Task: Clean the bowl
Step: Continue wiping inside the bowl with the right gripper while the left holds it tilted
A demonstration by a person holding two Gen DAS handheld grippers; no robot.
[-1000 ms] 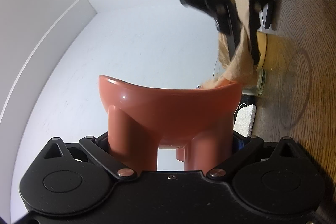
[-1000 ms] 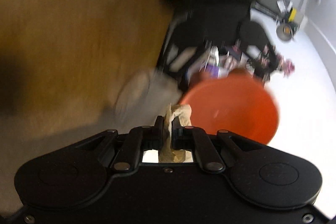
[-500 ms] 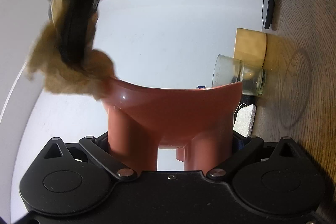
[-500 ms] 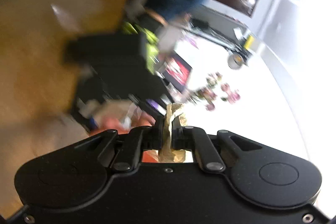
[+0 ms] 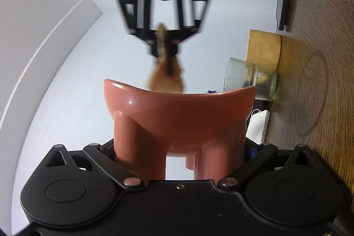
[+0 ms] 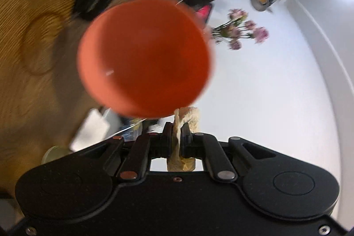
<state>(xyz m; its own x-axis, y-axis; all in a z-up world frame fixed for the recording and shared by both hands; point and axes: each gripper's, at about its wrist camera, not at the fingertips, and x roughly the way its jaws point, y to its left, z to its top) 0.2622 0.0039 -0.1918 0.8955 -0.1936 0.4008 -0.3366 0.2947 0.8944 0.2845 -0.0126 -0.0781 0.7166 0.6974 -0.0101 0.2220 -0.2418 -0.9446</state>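
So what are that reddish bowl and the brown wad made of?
The bowl looks like glazed ceramic or glossy plastic: smooth terracotta surface with sharp light glints. The wad seems to be crumpled brown paper towel: matte, creased, fibrous. Both are guesses from looks.

Opposed close wrist views share bowl [image 5: 179,112], seemingly.

Matte black gripper bodies [image 5: 177,202] (silver rivets, round side discs)
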